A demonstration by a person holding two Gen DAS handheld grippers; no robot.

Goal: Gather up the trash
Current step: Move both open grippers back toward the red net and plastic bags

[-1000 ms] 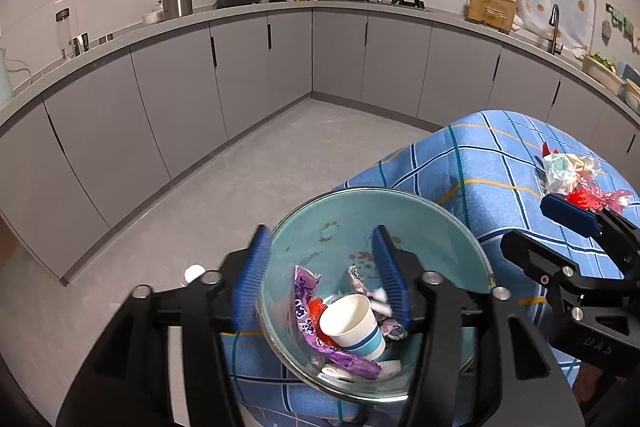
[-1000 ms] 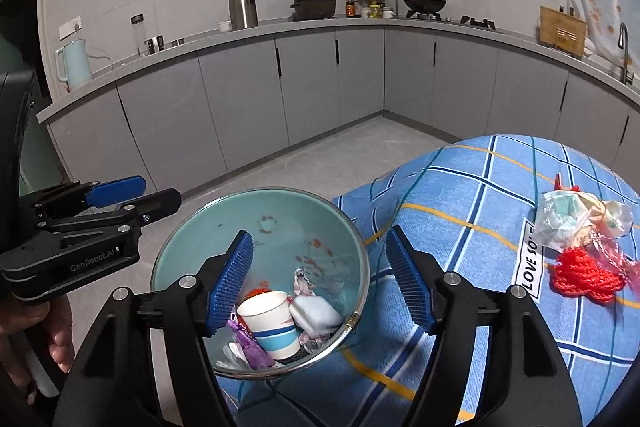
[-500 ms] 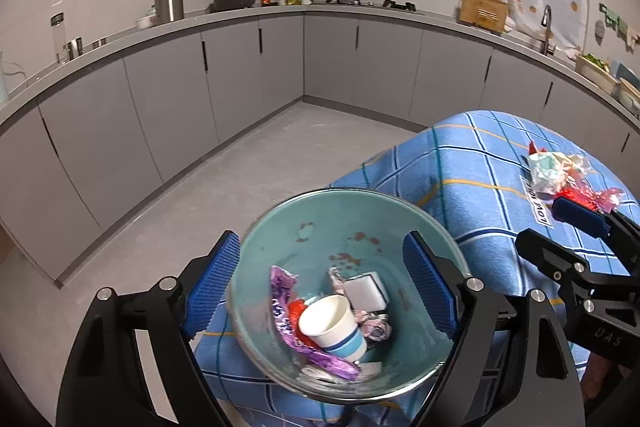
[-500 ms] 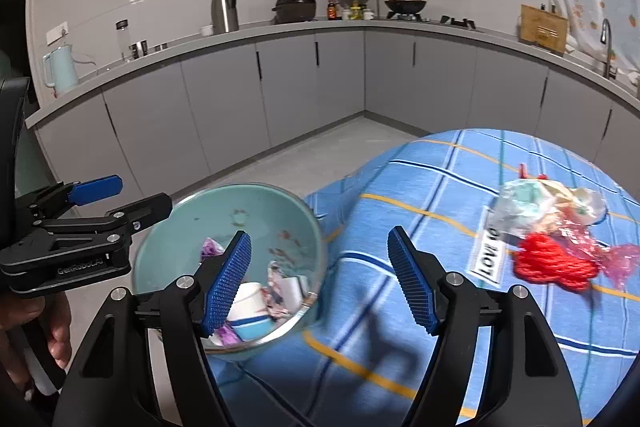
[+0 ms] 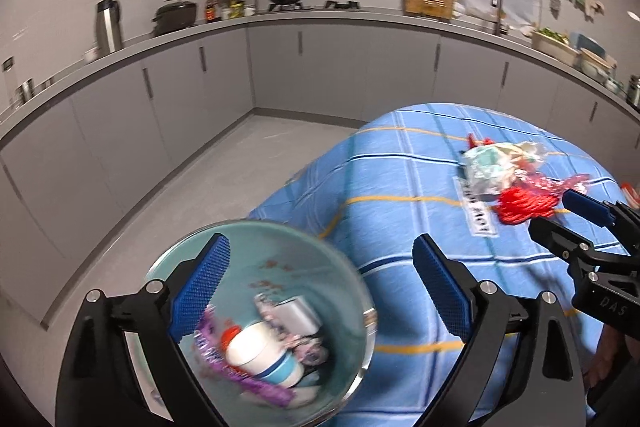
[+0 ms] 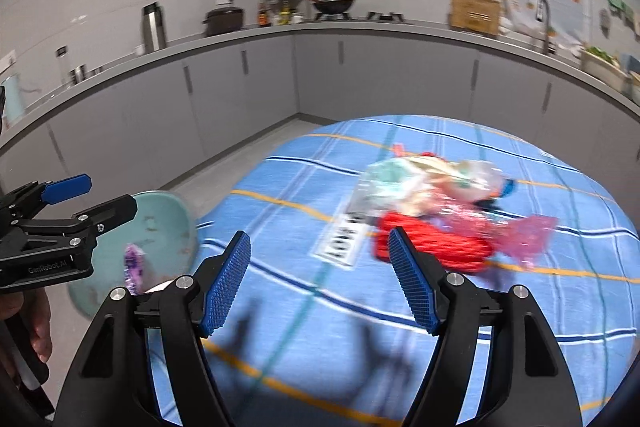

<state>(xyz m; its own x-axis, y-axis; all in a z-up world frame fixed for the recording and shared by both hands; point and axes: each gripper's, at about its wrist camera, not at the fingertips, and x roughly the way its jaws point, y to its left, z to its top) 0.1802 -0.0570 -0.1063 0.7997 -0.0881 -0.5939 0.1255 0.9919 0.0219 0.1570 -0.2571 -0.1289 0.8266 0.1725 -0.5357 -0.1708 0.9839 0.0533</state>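
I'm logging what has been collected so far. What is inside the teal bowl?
In the teal bowl: a white paper cup with a blue band, a purple wrapper, something red and a grey-white packet. Whatever lies beneath them is covered.

Blue check cloth, teal bowl, red and pink litter

The tablecloth point(image 6: 400, 307) is light blue, checked with dark blue, white and orange lines; the bowl point(image 5: 280, 247) is pale teal with reddish specks; a white cup point(image 5: 260, 355) is blue-banded beside a purple wrapper point(image 5: 216, 355); red netting point(image 6: 440, 247); pink wrapper point(image 6: 520, 235).
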